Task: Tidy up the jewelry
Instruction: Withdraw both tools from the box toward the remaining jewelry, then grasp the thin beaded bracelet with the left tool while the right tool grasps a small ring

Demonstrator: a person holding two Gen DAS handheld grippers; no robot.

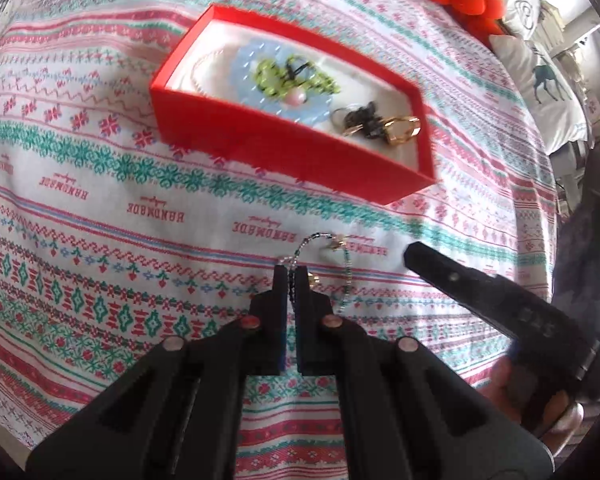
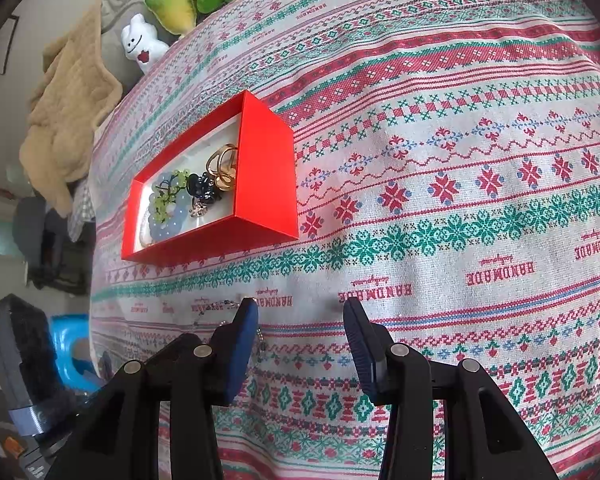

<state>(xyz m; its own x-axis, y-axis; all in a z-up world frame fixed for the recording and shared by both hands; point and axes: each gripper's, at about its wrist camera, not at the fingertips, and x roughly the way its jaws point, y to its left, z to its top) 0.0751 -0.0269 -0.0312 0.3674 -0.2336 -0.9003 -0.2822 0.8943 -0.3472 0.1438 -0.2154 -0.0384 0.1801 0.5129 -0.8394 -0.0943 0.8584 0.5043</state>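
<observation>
My left gripper is clamped on a thin beaded chain, which loops onto the patterned cloth just in front of the red box. My right gripper stands apart, holding nothing, also on the near side of the box. The box already contains a blue bead bracelet, green beads and gold rings. Step in hand, by my judgement: pickup of the chain. Next move calls for lifting until the loop clears the cloth, carrying it over the box's near wall, then releasing above the white lining.
</observation>
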